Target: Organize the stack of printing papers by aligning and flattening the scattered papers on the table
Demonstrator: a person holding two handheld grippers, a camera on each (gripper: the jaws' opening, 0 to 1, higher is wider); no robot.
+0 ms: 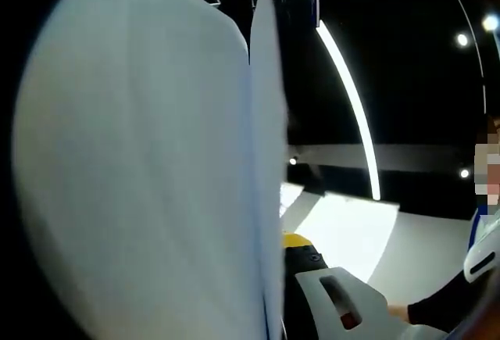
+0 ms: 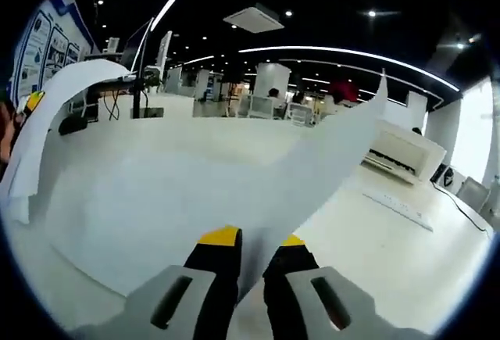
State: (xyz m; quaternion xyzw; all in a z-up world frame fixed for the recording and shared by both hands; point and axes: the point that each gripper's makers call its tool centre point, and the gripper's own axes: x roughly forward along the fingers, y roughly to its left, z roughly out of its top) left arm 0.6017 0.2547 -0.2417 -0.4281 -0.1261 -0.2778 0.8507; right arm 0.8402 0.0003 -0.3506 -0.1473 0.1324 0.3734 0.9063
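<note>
A curled stack of white printing papers hangs between the two grippers above the white table. My right gripper, black jaws with yellow tips, is shut on the stack's near edge. The stack's far end bends up to the left, where the left gripper grips it beside a hand. In the left gripper view the papers stand very close and hide one jaw. The other jaw, white with a yellow tip, presses at the paper's edge, so my left gripper is shut on the stack. Another sheet lies flat on the table.
A white printer and a power strip sit at the table's right side. A monitor on a stand rises at the back left. A person's dark sleeve reaches in at lower right.
</note>
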